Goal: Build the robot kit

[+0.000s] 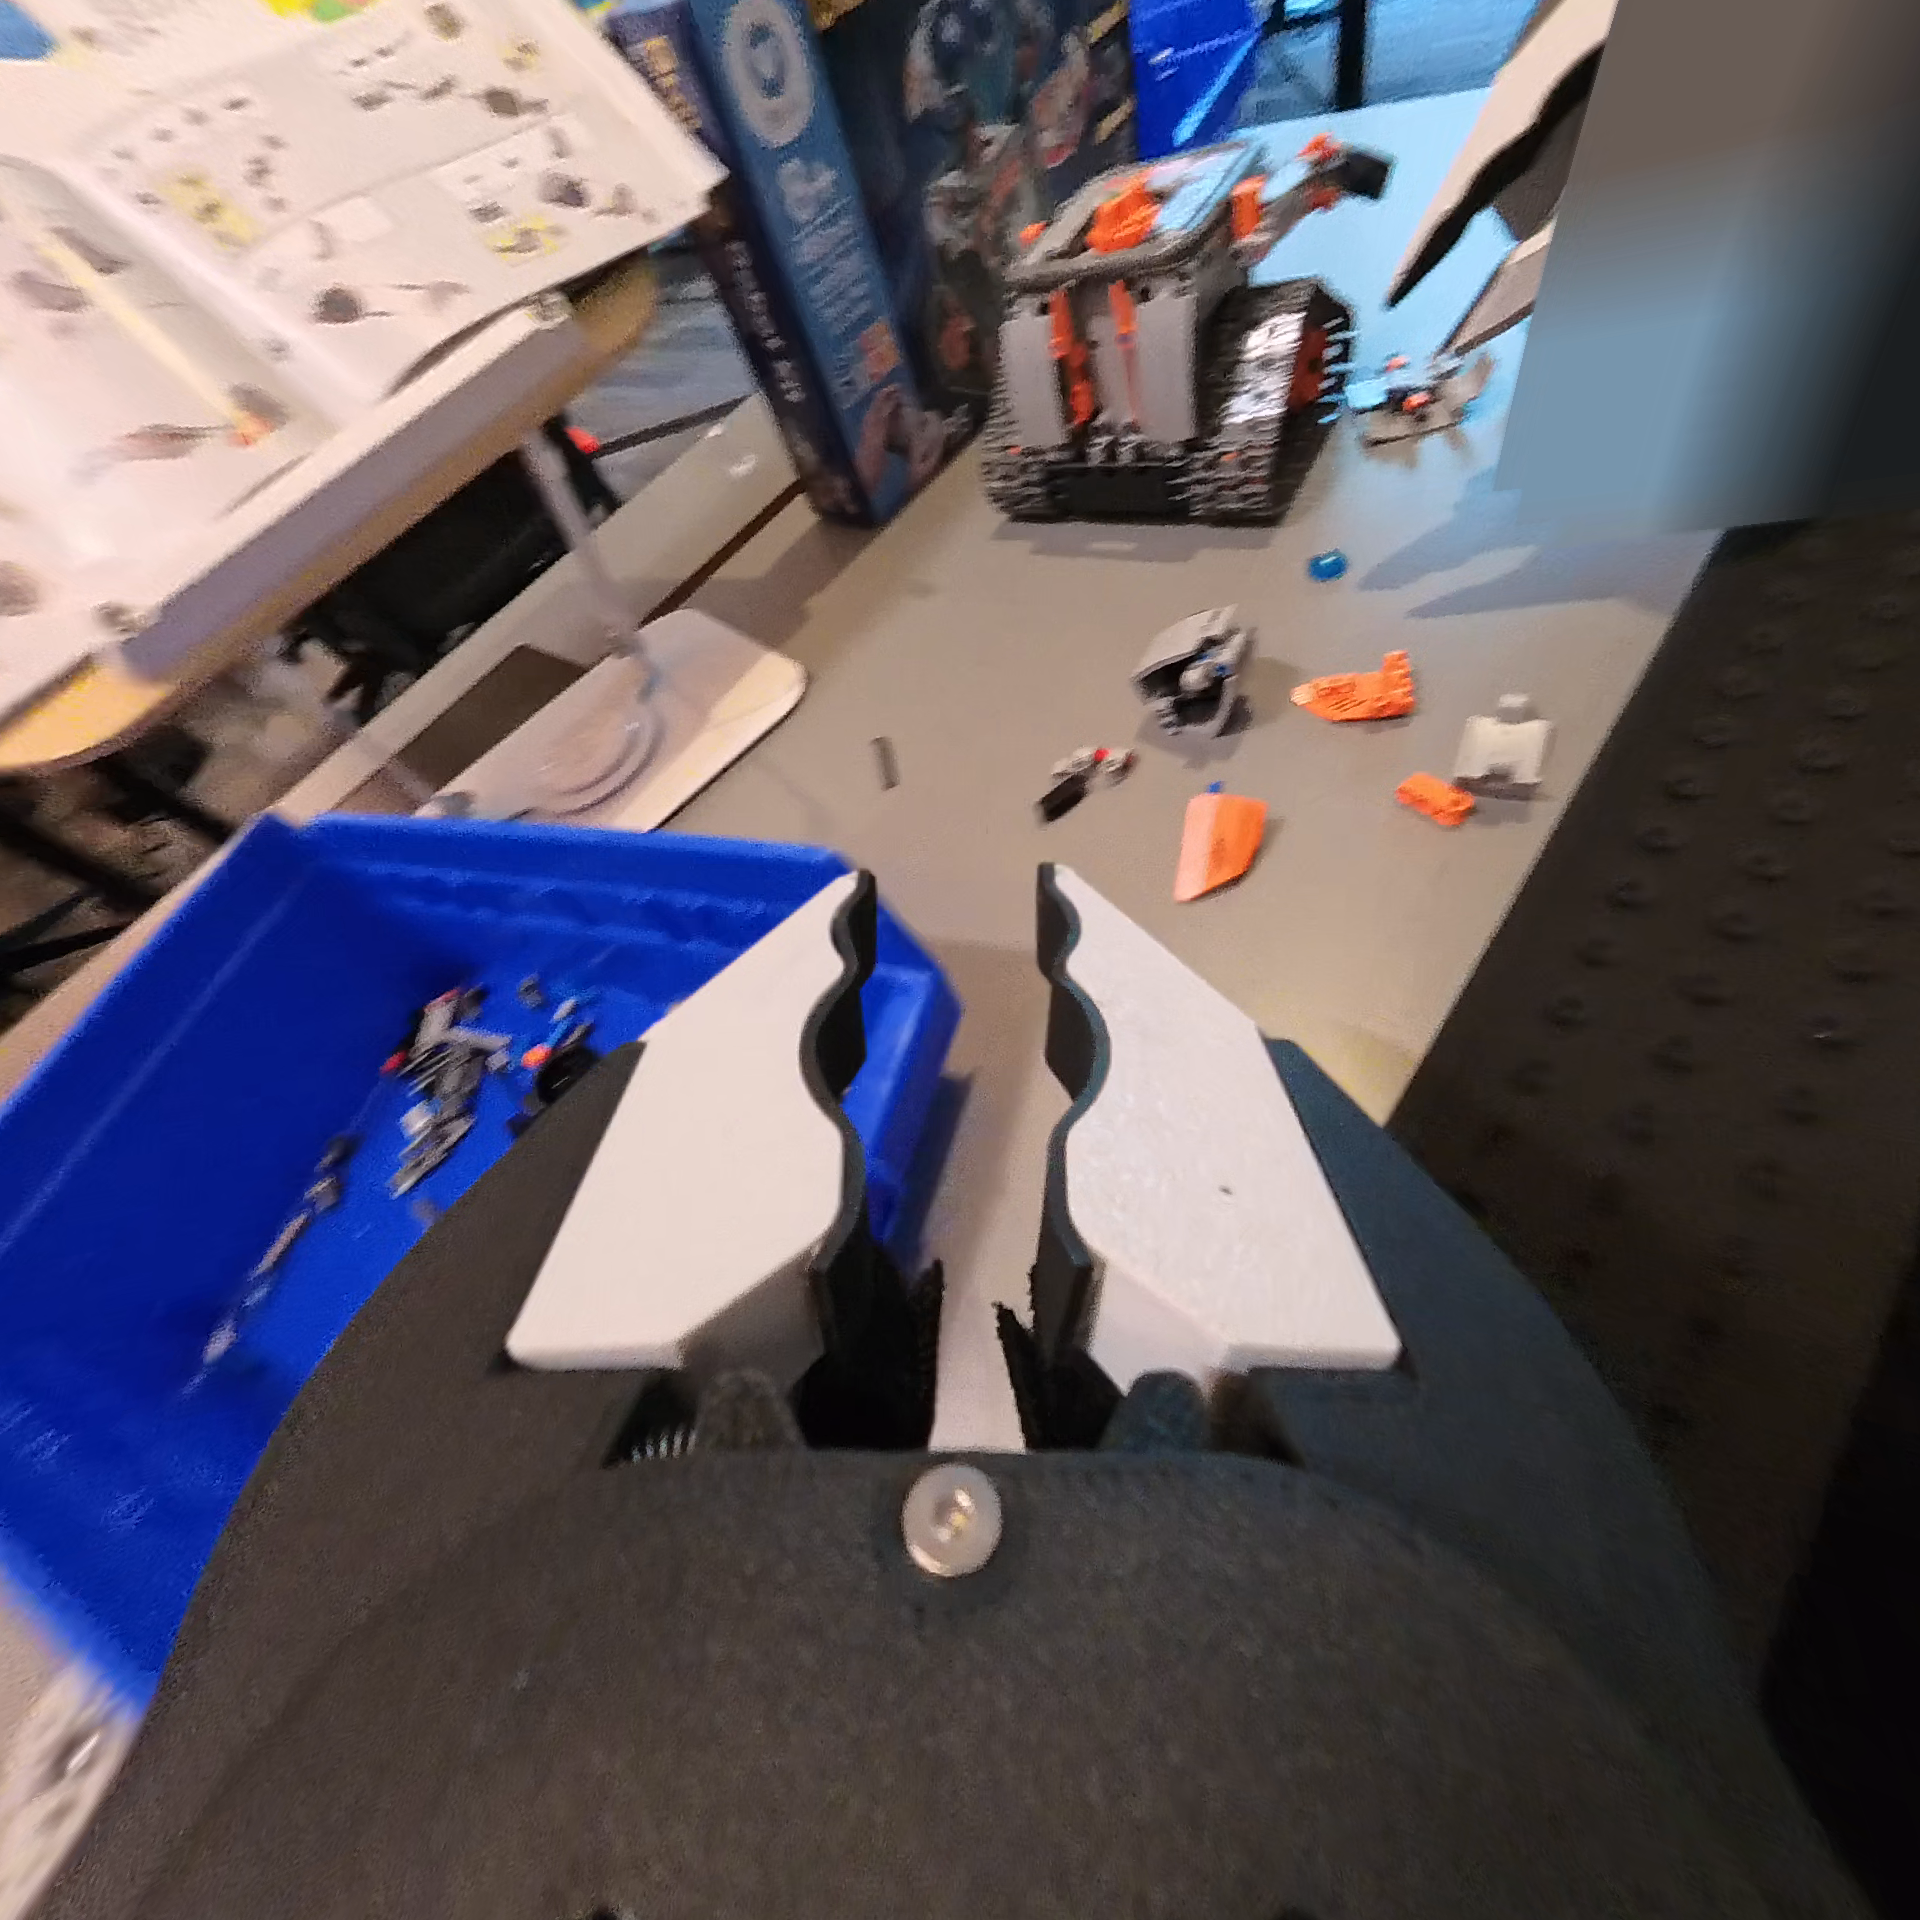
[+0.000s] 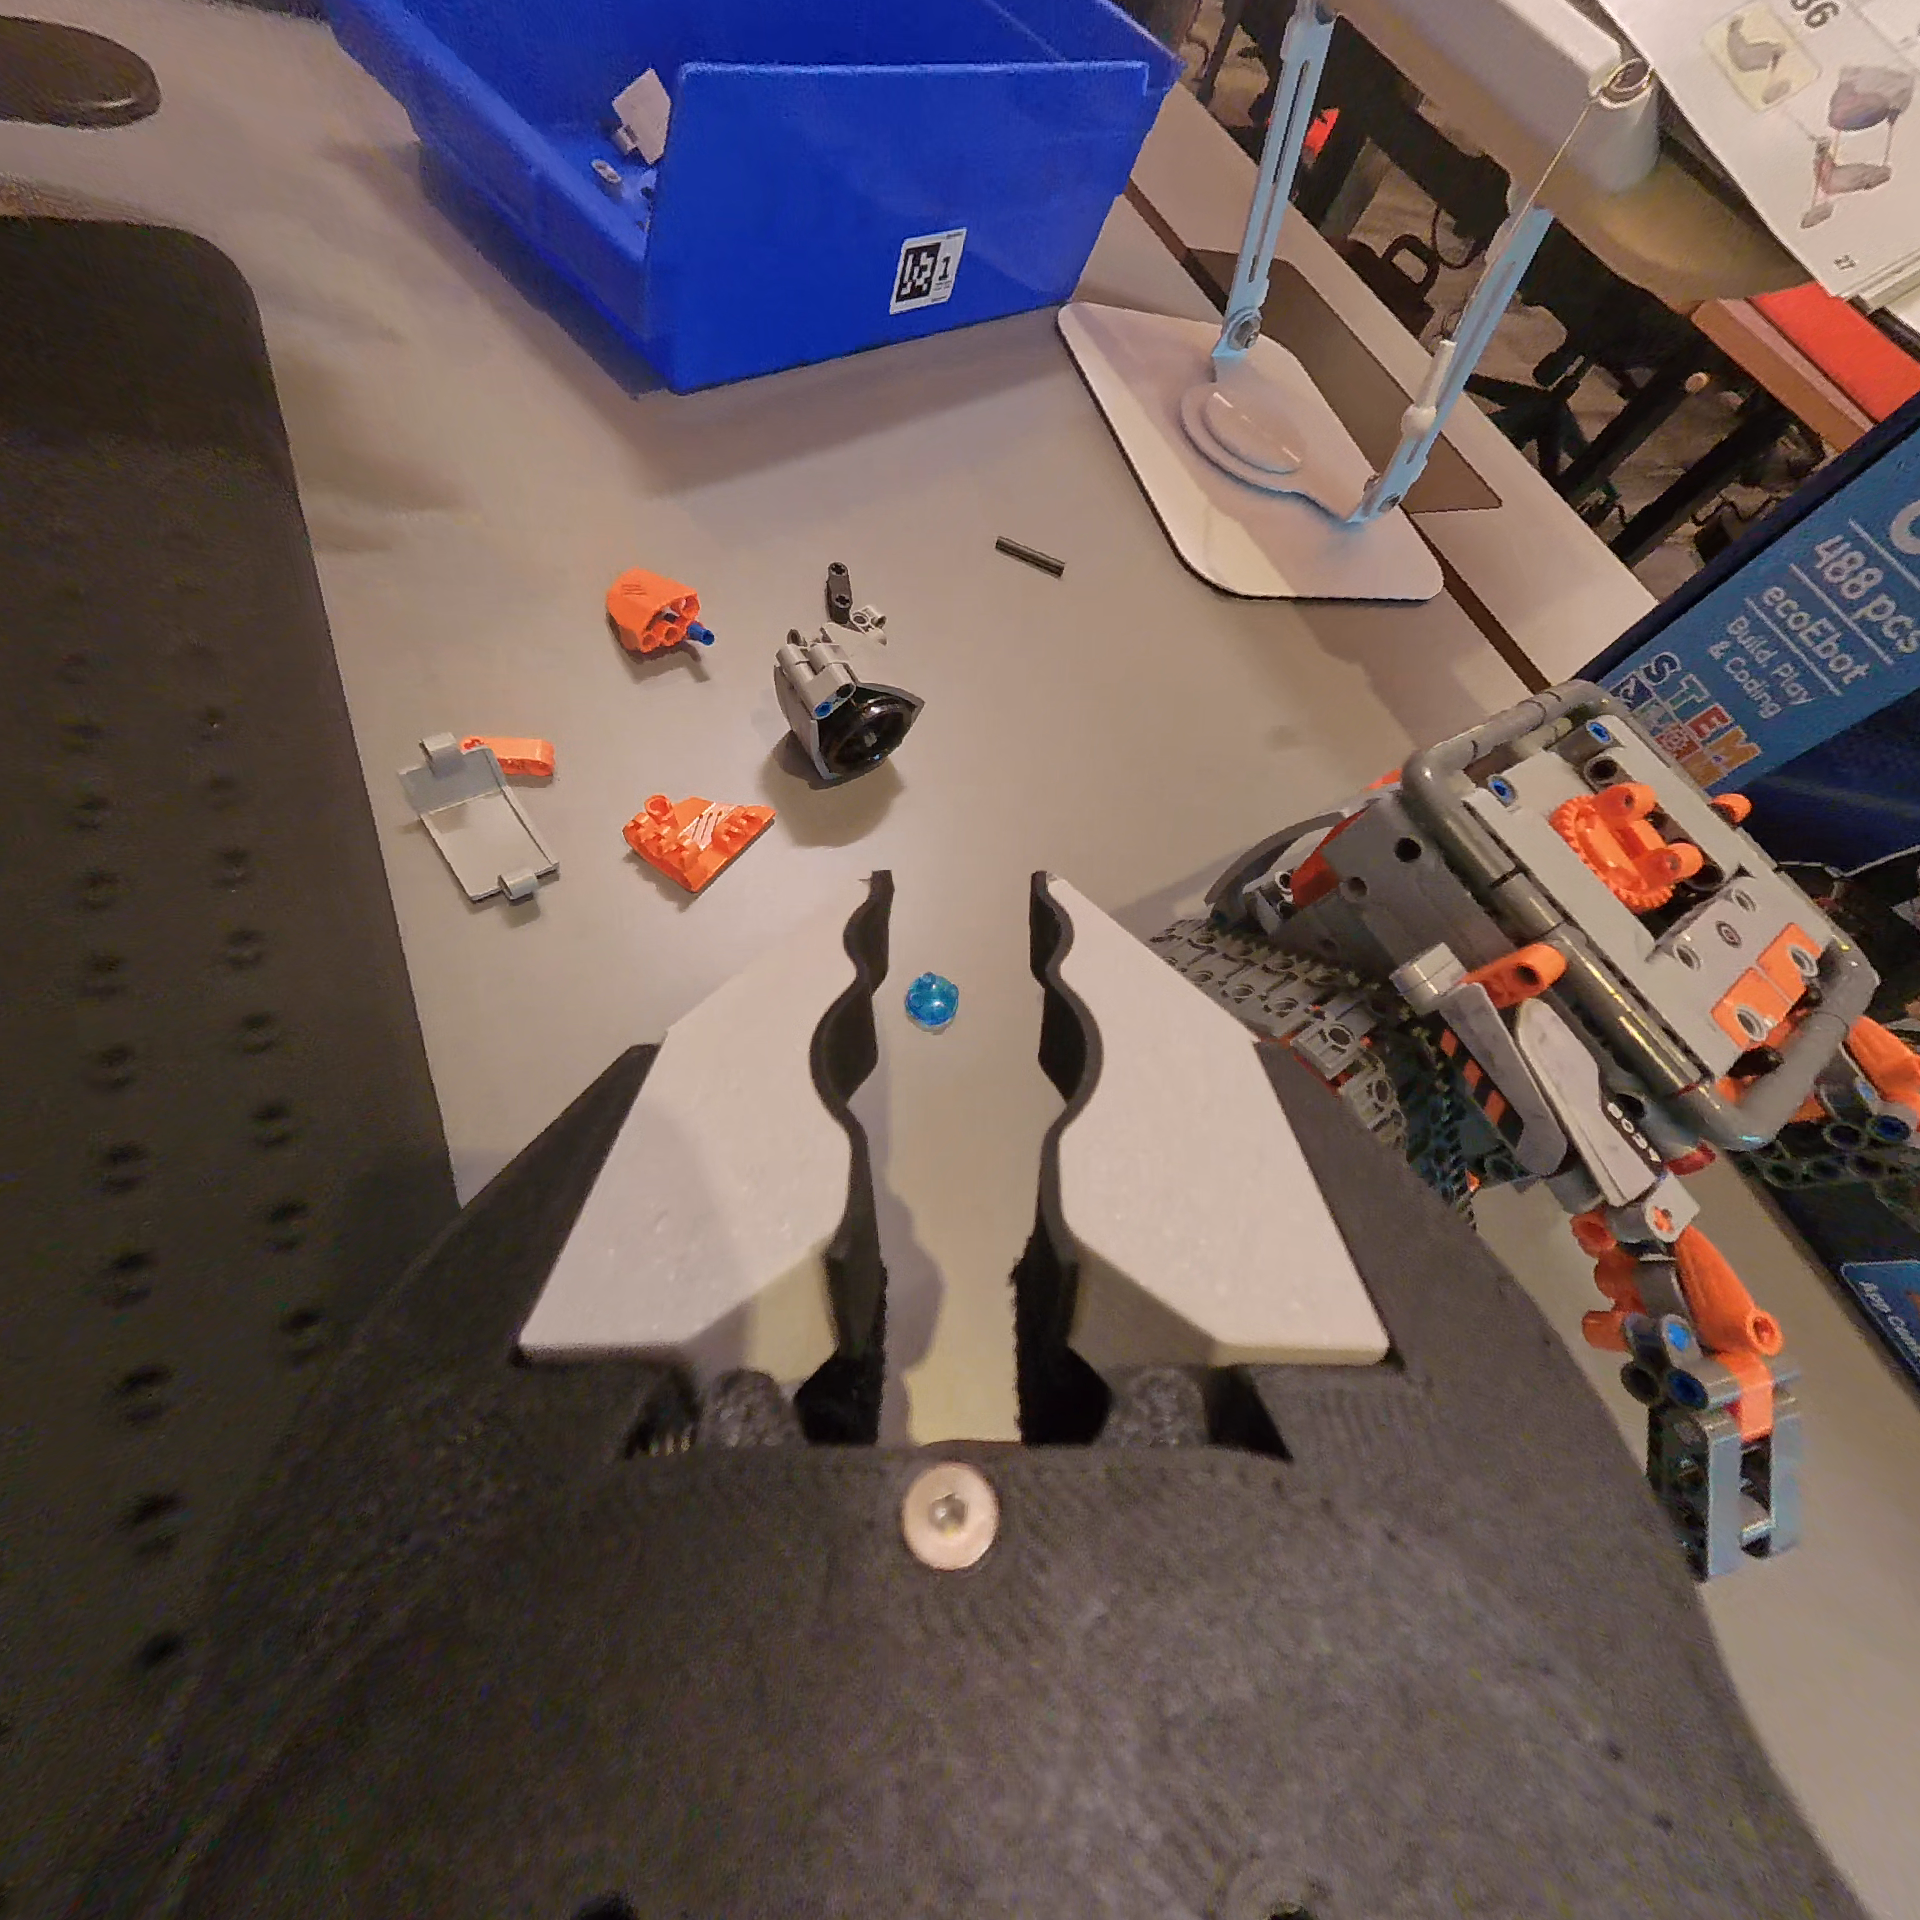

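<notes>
My left gripper (image 1: 956, 883) is open and empty, held above the near corner of a blue bin (image 1: 156, 1195) that holds several small dark parts. My right gripper (image 2: 961, 883) is open and empty above the grey table (image 2: 987, 447), with a small round blue stud (image 2: 931, 1001) lying on the table between its fingers. A grey and orange tracked brick robot (image 2: 1558, 935) stands just right of the right gripper; it also shows far off in the left wrist view (image 1: 1164, 353). The right gripper's fingers (image 1: 1475, 208) show at the top right of the left wrist view.
Loose parts lie on the table: orange pieces (image 2: 696, 836), a grey panel (image 2: 473, 821), a grey and black wheel block (image 2: 842, 707), a black axle (image 2: 1029, 556). A stand base (image 2: 1247, 457) carries an instruction booklet (image 1: 260, 260). A blue box (image 2: 1787, 644) stands behind the robot. The blue bin (image 2: 790, 177) sits far left. Some 30 centimetres of space lies between my two pairs of fingers.
</notes>
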Available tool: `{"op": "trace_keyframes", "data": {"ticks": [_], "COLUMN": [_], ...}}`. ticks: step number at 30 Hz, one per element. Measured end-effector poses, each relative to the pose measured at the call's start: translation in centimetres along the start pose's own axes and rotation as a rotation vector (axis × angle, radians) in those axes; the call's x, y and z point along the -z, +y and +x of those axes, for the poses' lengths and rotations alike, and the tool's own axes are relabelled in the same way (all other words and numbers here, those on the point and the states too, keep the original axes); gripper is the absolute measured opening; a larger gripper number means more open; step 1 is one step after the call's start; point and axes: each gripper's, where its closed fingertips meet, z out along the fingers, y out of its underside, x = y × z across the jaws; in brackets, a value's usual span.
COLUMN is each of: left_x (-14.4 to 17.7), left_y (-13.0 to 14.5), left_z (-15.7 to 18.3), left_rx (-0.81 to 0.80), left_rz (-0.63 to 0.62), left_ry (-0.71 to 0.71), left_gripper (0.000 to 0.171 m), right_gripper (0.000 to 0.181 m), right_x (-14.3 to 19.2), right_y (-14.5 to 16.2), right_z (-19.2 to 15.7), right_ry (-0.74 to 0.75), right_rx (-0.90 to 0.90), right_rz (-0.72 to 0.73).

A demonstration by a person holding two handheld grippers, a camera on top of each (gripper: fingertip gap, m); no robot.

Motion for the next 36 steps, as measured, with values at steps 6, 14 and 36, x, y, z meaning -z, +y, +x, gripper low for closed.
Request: {"op": "trace_keyframes", "data": {"ticks": [6, 14, 36], "left_x": [3.5, 3.4, 0.9], "left_y": [3.2, 4.1, 4.8], "left_z": [-5.3, -7.5, -8.7], "left_rx": [0.003, 0.030, 0.022], "left_rz": [-0.153, -0.169, -0.261], "left_ry": [-0.176, -0.207, -0.118], "left_gripper": [0.027, 0.026, 0.027], "right_gripper": [0.024, 0.024, 0.024], "right_x": [-0.7, -1.5, -2.2], "right_y": [0.7, 1.5, 2.7], "right_z": [-0.2, -0.2, -0.3], "right_ry": [-0.022, -0.027, -0.038], "right_rx": [-0.005, -0.008, -0.011], "right_rz": [-0.019, -0.056, -0.093]}}
